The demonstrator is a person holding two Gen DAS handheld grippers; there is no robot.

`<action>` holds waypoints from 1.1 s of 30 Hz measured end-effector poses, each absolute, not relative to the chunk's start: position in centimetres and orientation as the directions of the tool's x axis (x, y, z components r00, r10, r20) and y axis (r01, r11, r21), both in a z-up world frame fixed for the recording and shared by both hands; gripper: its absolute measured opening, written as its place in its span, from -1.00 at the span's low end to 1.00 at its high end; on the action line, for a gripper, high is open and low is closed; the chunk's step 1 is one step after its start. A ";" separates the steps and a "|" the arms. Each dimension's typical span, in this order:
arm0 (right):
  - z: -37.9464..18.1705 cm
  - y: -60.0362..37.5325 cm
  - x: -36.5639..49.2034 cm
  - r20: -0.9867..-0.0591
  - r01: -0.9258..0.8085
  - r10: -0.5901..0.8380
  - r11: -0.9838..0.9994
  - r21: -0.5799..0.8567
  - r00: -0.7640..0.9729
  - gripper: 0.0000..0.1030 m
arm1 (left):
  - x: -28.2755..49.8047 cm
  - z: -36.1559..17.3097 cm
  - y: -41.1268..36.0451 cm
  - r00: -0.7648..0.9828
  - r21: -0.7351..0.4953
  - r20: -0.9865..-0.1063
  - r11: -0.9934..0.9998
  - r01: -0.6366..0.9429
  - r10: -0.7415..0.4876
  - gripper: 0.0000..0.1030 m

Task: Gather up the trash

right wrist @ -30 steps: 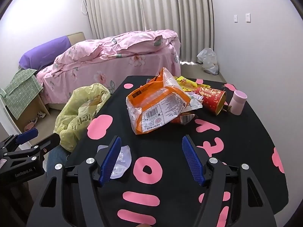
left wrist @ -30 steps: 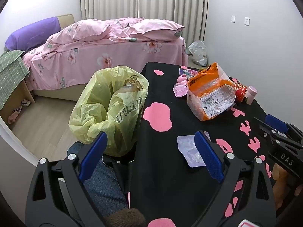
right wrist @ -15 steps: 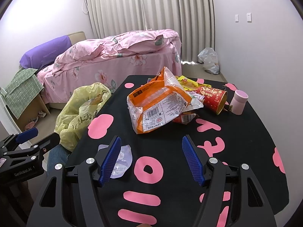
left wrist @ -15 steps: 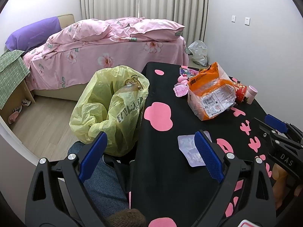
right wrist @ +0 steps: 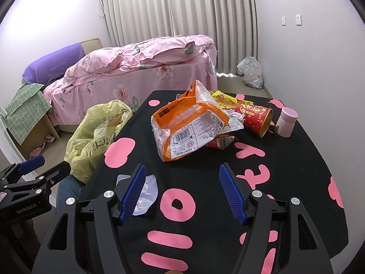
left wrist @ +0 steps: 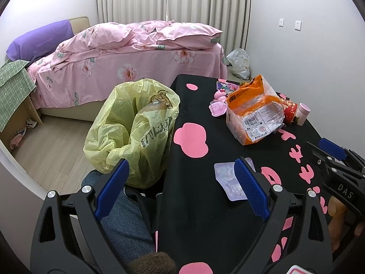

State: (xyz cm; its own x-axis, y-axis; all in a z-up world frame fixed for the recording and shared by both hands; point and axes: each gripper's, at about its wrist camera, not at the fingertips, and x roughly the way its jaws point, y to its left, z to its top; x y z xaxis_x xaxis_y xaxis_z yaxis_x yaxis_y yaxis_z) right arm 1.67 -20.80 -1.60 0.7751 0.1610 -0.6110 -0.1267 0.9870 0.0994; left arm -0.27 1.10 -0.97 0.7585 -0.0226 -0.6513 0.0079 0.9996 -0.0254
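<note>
Right now your left gripper (left wrist: 181, 190) hangs with its blue pads spread wide and nothing between them, low over the near left edge of the black table (left wrist: 200, 205) with its pink shapes. Your right gripper (right wrist: 182, 194) is just as wide apart and empty, held above the near middle of the same table.

A clear plastic lid (right wrist: 146, 194) lies flat on the cloth just beside your right gripper's left pad; from the left wrist view it sits partly behind the left gripper's right pad. Farther back, a crumpled orange snack bag (right wrist: 189, 125) rests on the table, with a yellow wrapper (right wrist: 224, 98) behind it and a red paper cup (right wrist: 256, 117) lying on its side to its right. A small pink cup (right wrist: 287, 122) stands upright near the red one. A clear pink plastic piece (left wrist: 217, 109) sits just left of the orange bag.

The yellow trash bag (left wrist: 134, 132) stands open against the table's left edge, with some brown paper already inside. Your knee in blue denim (left wrist: 124, 219) shows below it.
</note>
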 end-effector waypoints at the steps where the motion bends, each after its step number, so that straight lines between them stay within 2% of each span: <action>1: -1.6 -20.8 1.7 -0.610 -0.127 0.160 0.987 0.098 0.776 0.23 | -0.3 -1.0 1.2 0.759 -0.026 -0.651 1.000 0.008 -0.023 0.72; 33: -1.6 -21.0 1.9 -0.613 -0.124 0.160 0.987 0.101 0.774 0.23 | -0.2 -0.6 0.6 0.757 -0.023 -0.653 1.000 0.007 -0.021 0.72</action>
